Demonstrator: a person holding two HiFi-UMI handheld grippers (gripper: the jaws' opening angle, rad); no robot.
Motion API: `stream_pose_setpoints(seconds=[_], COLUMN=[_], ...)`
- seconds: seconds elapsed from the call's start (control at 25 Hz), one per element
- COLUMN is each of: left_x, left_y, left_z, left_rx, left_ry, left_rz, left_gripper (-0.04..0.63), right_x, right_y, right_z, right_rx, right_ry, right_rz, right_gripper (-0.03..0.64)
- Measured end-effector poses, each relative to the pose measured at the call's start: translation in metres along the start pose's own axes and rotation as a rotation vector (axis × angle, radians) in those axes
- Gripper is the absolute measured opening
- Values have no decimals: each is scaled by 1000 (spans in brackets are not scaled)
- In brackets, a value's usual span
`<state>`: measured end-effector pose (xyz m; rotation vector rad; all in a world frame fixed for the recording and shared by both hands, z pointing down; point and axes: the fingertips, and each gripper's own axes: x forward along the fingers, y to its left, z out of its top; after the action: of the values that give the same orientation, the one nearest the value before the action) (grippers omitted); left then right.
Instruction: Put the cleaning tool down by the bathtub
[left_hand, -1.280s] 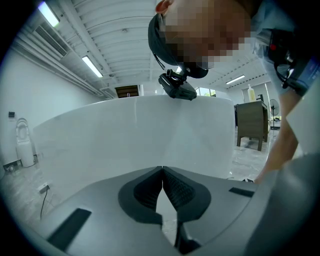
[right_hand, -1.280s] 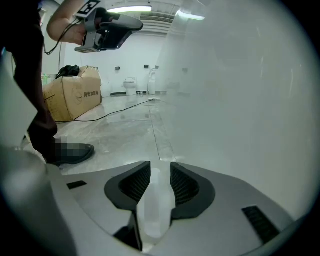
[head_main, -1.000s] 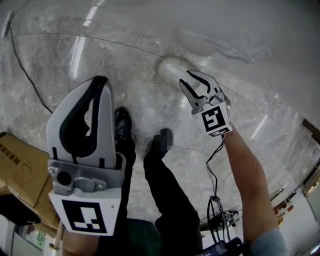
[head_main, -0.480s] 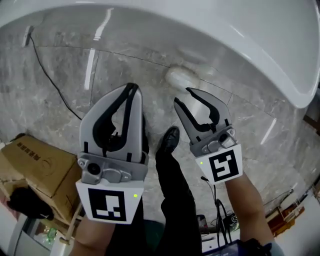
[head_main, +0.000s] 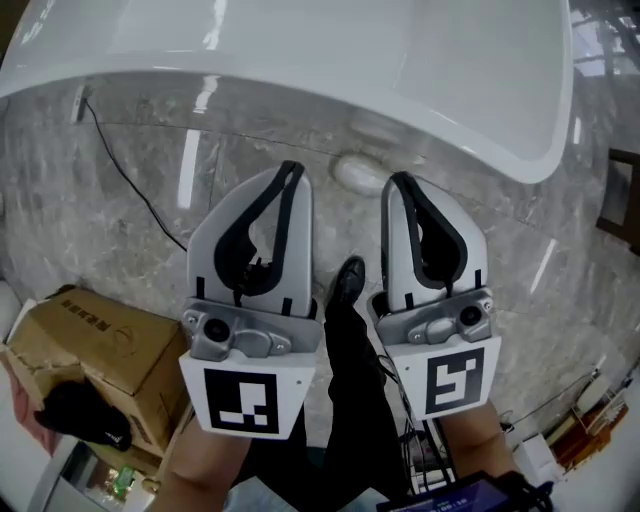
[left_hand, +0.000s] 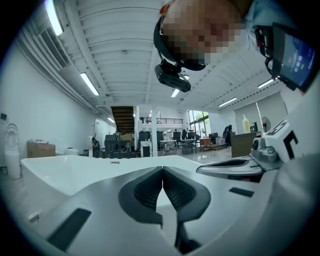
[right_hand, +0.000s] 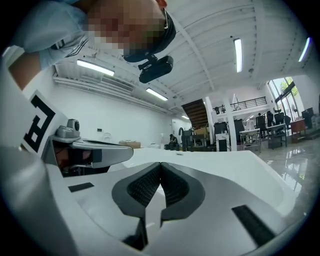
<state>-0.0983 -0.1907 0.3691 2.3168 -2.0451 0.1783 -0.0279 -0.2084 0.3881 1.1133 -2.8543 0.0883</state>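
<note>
head view: the bathtub (head_main: 300, 50) fills the top of the frame, its curved rim sweeping to a rounded end at the upper right. the strip of grey marble floor (head_main: 110, 240) on your side of the bathtub is open. your left hand-held gripper (head_main: 292, 168) and right hand-held gripper (head_main: 400, 180) hang side by side over that strip, both pointing toward the bathtub and clear of its rim. the left one is clenched on nothing, tips touching. the right one's jaws have just been closing and meet tip to tip, nothing between them. the cleaning tool (head_main: 357, 172) lies on the floor just beside the foot of the bathtub, held by neither. it is pale on pale stone, so you can make out only a rounded shape. a black cable (head_main: 130, 190) trails over the floor near the bathtub's left part. a cardboard box (head_main: 100, 345) sits well away from the bathtub, partly cut off at the lower left. both gripper views show the bathtub's white rim beyond the tips, with a bright hall under strip lights behind it.
</note>
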Motion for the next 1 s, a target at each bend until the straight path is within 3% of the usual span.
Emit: stream_pose_setpoints(seconds=[0.32,1.0], left_x=[8,10], left_y=[-1,-6], left_z=[23,25], left_rx=[19,9], left_ry=[-18,-41], left_rz=[-31,-64], left_gripper=[17,17], right_x=[2,-3], right_y=[-5,-5], right_z=[30,35], right_rx=[-37,-35], right_ry=[-35,-69], right_rz=[-55,-75], right_gripper=[14,12])
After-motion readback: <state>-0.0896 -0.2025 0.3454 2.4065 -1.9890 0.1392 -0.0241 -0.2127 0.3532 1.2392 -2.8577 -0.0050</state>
